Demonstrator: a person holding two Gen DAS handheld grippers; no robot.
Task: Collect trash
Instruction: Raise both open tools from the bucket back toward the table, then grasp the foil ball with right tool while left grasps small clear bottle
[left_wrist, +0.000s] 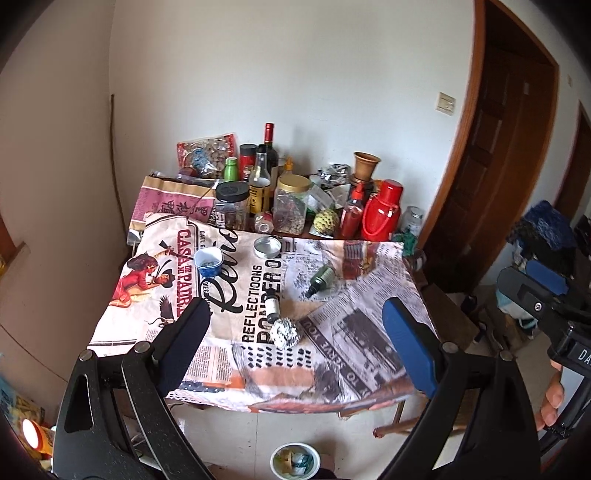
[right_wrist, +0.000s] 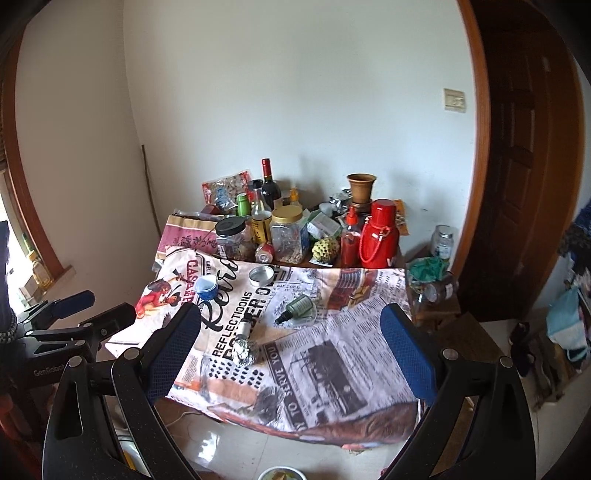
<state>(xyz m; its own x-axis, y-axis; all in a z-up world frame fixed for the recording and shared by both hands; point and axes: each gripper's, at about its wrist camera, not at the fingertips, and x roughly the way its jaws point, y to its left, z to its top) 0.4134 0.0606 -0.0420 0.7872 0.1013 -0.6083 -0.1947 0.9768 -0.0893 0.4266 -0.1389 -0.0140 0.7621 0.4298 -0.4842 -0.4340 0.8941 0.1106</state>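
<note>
Hovering: both grippers hang short of the table, nothing between the pads.
Left gripper (left_wrist: 295, 350): spread wide, empty; black frame, one dark pad, one blue.
Right gripper (right_wrist: 291, 350): spread wide, empty; blue textured pads.
Foil ball (left_wrist: 285, 333): crumpled, shiny, irregular; lies nearest the front edge, likely the first pickup.
Vial (left_wrist: 273, 305): small cylinder on its side, touching the foil.
Dropper bottle (left_wrist: 320, 280): green, tipped over.
Tin (left_wrist: 267, 246): shallow, round, metal.
Cup (left_wrist: 209, 261): blue, upright.
Cloth (left_wrist: 369, 332): newsprint fabric, draped over the table.
Bin (left_wrist: 294, 461): white, on the floor below, placed to catch drops.
</note>
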